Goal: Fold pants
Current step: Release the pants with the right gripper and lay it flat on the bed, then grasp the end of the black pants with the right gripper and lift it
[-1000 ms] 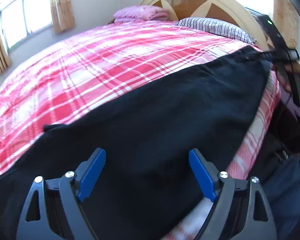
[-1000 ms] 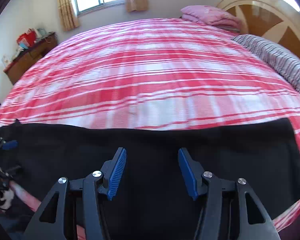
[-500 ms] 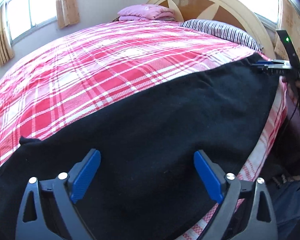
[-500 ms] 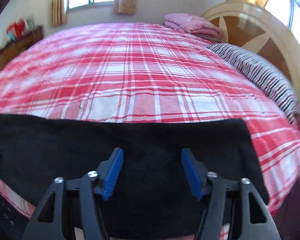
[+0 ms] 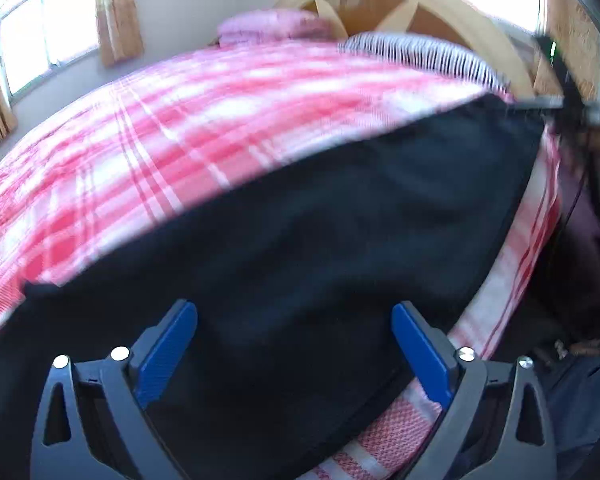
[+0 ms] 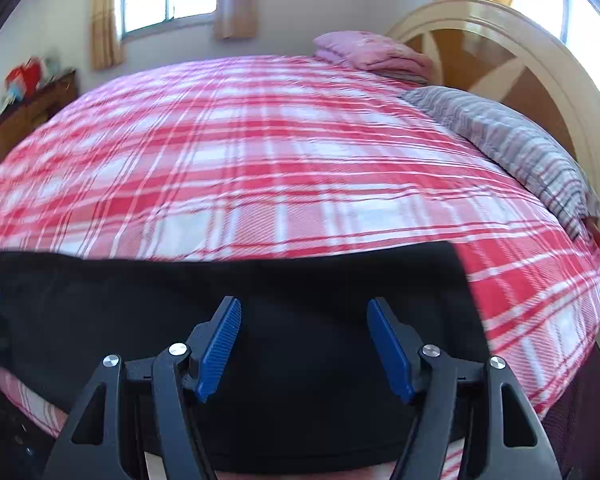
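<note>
Along the near edge of the bed [image 6: 300,168] we see the black pants [image 5: 320,248] spread flat lengthwise, with our left hand-held gripper [image 5: 294,344] and right hand-held gripper [image 6: 304,340] both spread wide above them, holding nothing. If we pinch only the top layer, the fold may drag crooked, or the near hem could slip off the bed's edge. We see no containers anywhere.

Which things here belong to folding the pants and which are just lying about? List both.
Belongs to the job:
black pants
left gripper
right gripper
red plaid bedspread, the surface they lie on

Just lying about:
pink folded blanket
grey striped pillow
wooden side table
</note>
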